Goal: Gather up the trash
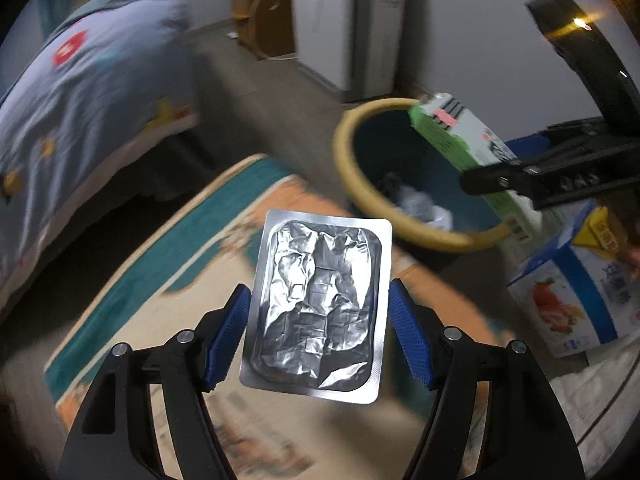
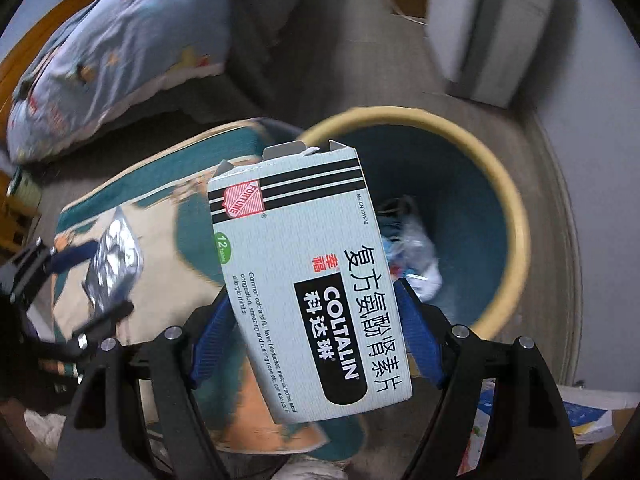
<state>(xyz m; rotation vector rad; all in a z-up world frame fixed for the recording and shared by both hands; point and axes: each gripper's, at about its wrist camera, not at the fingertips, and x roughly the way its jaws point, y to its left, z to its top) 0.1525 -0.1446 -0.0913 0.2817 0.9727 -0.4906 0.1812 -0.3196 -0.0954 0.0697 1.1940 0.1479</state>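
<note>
My left gripper (image 1: 318,334) is shut on a silver foil blister pack (image 1: 318,304), held above a teal and orange rug. It also shows at the left of the right wrist view (image 2: 114,266). My right gripper (image 2: 314,334) is shut on a pale green Coltalin medicine box (image 2: 308,276) with an open top flap, held beside the bin's near rim. The box (image 1: 460,136) shows over the bin's rim in the left wrist view. The round bin (image 2: 516,216), with a yellow rim and blue inside (image 1: 348,152), holds crumpled paper trash (image 2: 416,252).
A bed with a blue quilt (image 1: 80,100) stands at the left. A white cabinet (image 1: 336,20) and a cardboard box (image 1: 260,12) stand at the back. A printed blue and white carton (image 1: 568,292) lies right of the bin. The rug (image 1: 168,272) covers the floor.
</note>
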